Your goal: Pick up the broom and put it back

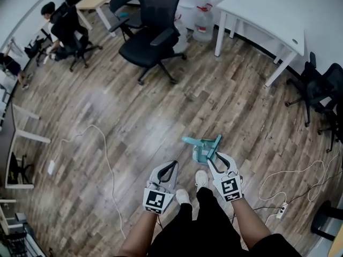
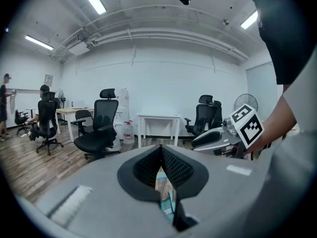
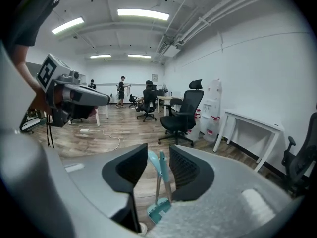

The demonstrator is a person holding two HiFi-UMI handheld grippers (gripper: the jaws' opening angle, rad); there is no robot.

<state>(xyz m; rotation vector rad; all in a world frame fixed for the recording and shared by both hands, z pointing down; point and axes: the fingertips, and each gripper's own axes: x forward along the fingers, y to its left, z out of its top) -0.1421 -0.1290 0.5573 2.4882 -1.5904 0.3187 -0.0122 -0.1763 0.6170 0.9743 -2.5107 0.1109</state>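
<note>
The teal broom (image 1: 213, 146) stands upright with its dustpan (image 1: 196, 150) on the wooden floor (image 1: 134, 116), just ahead of the feet. The right claw (image 1: 220, 157) is the nearer one. Its jaws stand apart around the handle tops, pressing nothing, which only the right gripper view shows. That would fit either a grasp coming or a release. The left claw (image 1: 170, 166) is closed and empty.

Wood-plank floor (image 1: 134, 116), black office chairs (image 1: 155, 25), white table (image 1: 268, 9), strip lights (image 3: 140, 14)

Chair: a black mesh office chair (image 1: 155, 33) stood near a white rectangular table (image 1: 268, 15).
Floor: a thin white cable (image 1: 105, 162) lay on brown wooden planks (image 1: 134, 111).
</note>
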